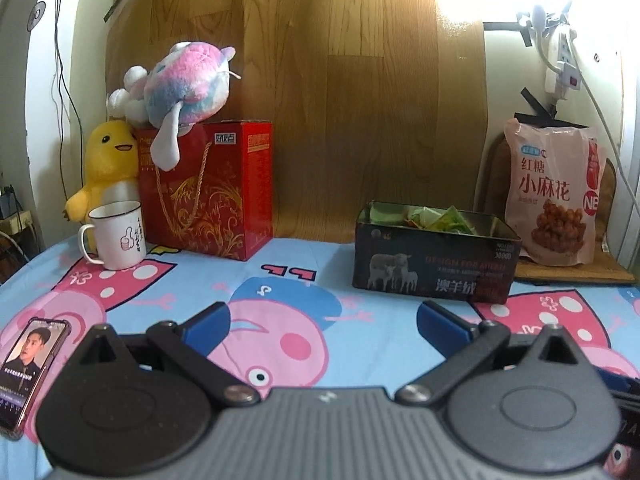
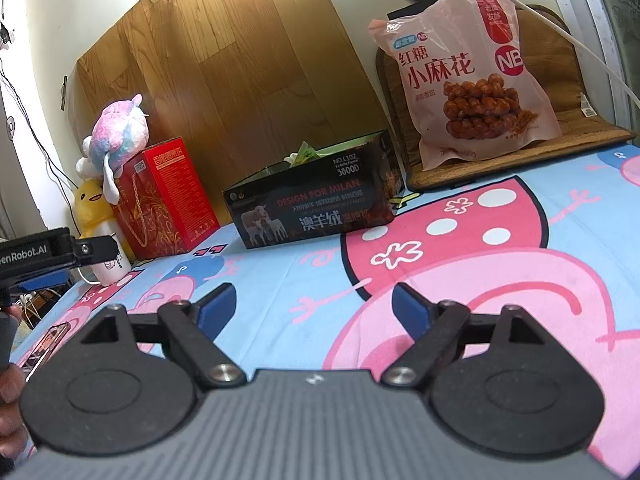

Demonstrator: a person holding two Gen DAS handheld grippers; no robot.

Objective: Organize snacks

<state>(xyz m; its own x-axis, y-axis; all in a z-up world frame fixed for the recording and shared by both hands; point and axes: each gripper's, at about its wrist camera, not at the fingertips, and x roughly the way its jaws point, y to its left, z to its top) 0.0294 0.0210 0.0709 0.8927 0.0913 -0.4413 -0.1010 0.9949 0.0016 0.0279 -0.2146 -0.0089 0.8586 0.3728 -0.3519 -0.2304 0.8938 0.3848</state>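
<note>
Blue pads on your left gripper (image 1: 322, 326) and right gripper (image 2: 312, 304) are standing wide apart, gripping nothing. The dark box (image 1: 436, 256) of green snack packets (image 1: 436, 216) is sitting far on the cartoon sheet (image 1: 320, 280), the pink snack bag (image 1: 554, 196) leaning to its right. Only your left view is showing the phone (image 1: 30, 364) clearly; only your right view is catching your other gripper.

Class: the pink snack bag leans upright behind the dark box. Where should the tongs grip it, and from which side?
Probably the crimped top edge of the snack bag, from the front and slightly above. It leans back against the wall, so only its front and top are free, and the flat seam fits between open tongs better than the bulging middle.
</note>
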